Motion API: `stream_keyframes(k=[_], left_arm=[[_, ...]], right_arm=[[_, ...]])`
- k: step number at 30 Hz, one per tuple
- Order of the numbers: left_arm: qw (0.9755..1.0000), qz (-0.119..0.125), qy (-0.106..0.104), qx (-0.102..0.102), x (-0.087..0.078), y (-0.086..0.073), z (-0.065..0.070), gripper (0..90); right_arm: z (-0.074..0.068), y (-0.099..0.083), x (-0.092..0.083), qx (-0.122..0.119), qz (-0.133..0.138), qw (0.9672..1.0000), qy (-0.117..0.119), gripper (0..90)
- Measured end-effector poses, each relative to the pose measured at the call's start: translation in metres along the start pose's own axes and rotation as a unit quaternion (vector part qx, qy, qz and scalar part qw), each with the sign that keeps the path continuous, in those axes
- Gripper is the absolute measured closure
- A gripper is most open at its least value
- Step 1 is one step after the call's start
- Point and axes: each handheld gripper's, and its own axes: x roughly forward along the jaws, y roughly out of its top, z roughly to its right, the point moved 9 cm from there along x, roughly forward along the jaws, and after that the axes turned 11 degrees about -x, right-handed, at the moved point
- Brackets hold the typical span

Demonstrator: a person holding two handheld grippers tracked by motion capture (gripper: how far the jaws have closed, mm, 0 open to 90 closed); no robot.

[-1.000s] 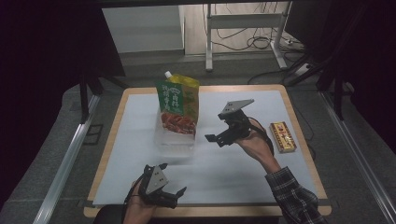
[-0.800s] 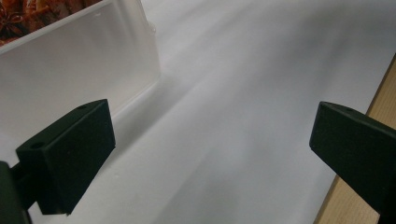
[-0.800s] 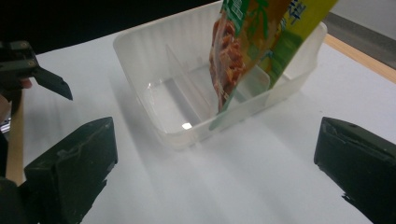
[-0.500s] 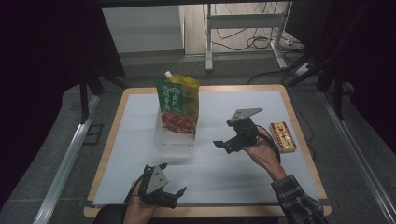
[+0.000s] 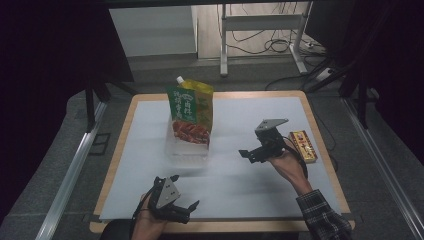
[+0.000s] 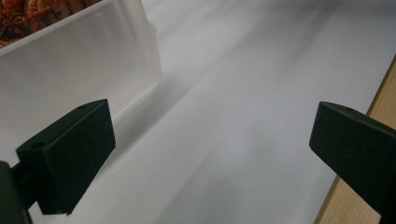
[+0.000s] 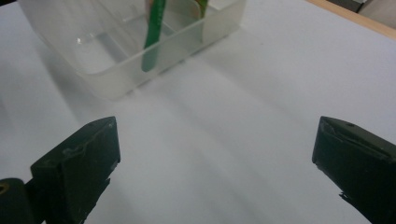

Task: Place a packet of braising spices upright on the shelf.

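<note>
Where the high view looks down on the worktop (image 5: 150, 105), we see a white sheet (image 5: 235, 175) covering most of its wooden top, with a clear plastic tub (image 5: 187, 150) standing left of centre. A green stand-up pouch (image 5: 190, 114) with a white spout at its top stands upright inside the tub, its printed face turned toward the near edge. We hold the right gripper (image 5: 254, 153) above the sheet, well to the right of the tub and apart from it, its jaws pointing toward the tub and spread wide with nothing between them. In the right gripper view we see those two black jaws far apart at the lower corners, the bare sheet between them, and the tub (image 7: 135, 51) ahead with the green edge of the pouch (image 7: 153, 32) rising from inside it. We rest the left gripper (image 5: 184, 205) near the front edge of the worktop, below and slightly left of the tub, its jaws likewise wide open and empty. In the left gripper view the tub's frosted wall (image 6: 79, 79) stands close beyond the left-hand jaw, and the wooden edge of the worktop (image 6: 369, 163) runs behind the right-hand jaw. A small yellow and red box (image 5: 303, 146) lies flat near the worktop's right edge, just beyond the right hand (image 5: 289, 167).
</note>
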Motion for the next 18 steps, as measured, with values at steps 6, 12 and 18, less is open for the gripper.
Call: stream_keyframes(k=[6, 12, 18], left_arm=[[1.0000, -0.003, 0.001, 0.003, 0.000, -0.001, 0.000, 0.0], [1.0000, -0.003, 0.001, 0.001, 0.001, -0.001, 0.000, 0.1], [1.0000, -0.003, 0.002, 0.001, 0.001, -0.001, 0.000, 0.1]], right_arm=[[0.015, -0.012, -0.005, 0.024, -0.003, 0.9995, -0.019, 0.8], [0.030, -0.025, -0.005, 0.048, -0.020, 0.9978, -0.041, 0.7], [0.046, -0.037, -0.013, 0.066, -0.031, 0.9952, -0.065, 0.8]])
